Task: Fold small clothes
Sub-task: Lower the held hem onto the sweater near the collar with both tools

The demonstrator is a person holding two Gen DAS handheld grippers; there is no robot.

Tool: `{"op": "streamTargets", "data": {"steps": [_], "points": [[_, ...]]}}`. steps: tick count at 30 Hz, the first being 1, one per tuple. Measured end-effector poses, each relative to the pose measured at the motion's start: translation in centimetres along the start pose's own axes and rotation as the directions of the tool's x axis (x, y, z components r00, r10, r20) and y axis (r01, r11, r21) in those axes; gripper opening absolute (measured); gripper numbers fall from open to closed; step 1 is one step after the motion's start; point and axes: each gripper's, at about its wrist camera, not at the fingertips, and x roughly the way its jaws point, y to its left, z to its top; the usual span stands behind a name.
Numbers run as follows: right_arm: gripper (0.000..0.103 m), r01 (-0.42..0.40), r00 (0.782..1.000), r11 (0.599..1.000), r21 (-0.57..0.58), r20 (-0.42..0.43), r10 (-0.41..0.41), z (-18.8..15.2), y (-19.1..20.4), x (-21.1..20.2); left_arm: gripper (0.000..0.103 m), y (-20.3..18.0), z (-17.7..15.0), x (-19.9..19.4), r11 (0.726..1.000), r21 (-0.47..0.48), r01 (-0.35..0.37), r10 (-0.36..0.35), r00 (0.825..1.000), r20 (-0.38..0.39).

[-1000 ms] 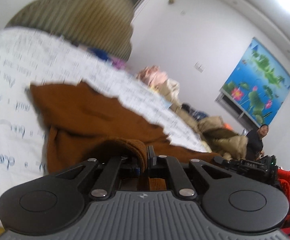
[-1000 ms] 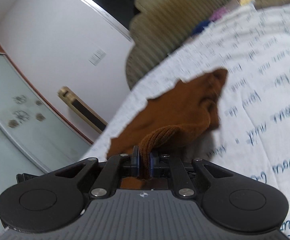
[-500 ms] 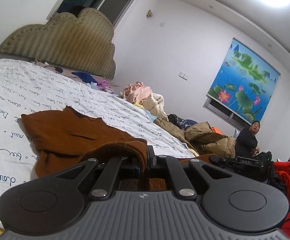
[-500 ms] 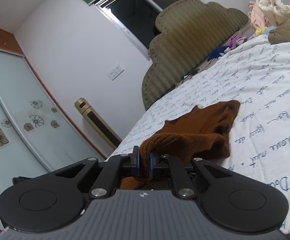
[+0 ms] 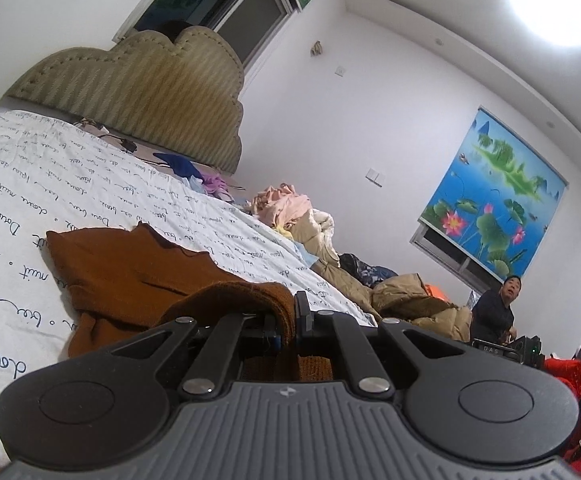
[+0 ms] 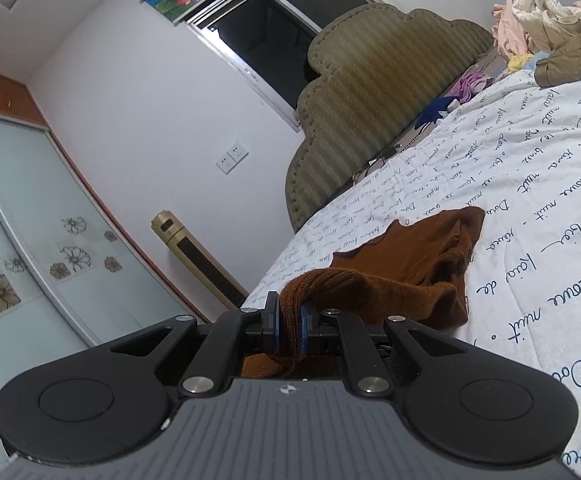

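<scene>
My left gripper [image 5: 288, 322] is clenched on a ribbed edge of the brown garment [image 5: 130, 276], and my right gripper [image 6: 288, 326] pinches another edge of it — the rest lies rumpled on the white bedsheet [image 5: 18, 184] printed with blue script. Beyond stand a padded olive headboard [image 5: 150, 92], a dark window [image 6: 266, 36], piled clothes [image 5: 290, 212] and a lotus-print blind [image 5: 494, 196].
</scene>
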Motion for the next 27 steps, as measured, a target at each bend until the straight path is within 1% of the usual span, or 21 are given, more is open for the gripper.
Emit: {"op": "streamTargets", "data": {"steps": [5, 11, 14, 17, 19, 27], "points": [[0.015, 0.019, 1.0, 1.0, -0.001, 0.006, -0.019, 0.5, -0.3, 0.8, 0.006, 0.3, 0.9, 0.9, 1.0, -0.004, -0.025, 0.025, 1.0, 0.001], [0.015, 0.036, 0.999, 0.999, 0.006, 0.014, -0.036, 1.6, -1.2, 2.5, 0.006, 1.1, 2.4, 2.7, 0.997, -0.008, -0.076, 0.076, 0.997, -0.012], [0.015, 0.046, 0.999, 0.999, 0.027, 0.007, -0.046, 2.2, -2.1, 3.9, 0.006, 1.8, 2.9, 3.9, 0.994, -0.021, -0.11, 0.11, 0.993, -0.033], [0.015, 0.076, 0.997, 0.996, 0.04, -0.006, -0.076, 2.6, -3.0, 5.3, 0.006, 2.5, 3.3, 5.0, 0.989, -0.035, -0.143, 0.141, 0.988, -0.055], [0.015, 0.095, 0.995, 0.994, 0.044, -0.013, -0.095, 2.7, -3.6, 6.1, 0.006, 2.9, 3.5, 5.5, 0.987, -0.044, -0.156, 0.153, 0.986, -0.065], [0.015, 0.125, 0.992, 0.991, 0.058, -0.032, -0.123, 3.4, -4.9, 8.1, 0.006, 3.6, 4.2, 7.1, 0.979, -0.045, -0.196, 0.192, 0.978, -0.08]]}}
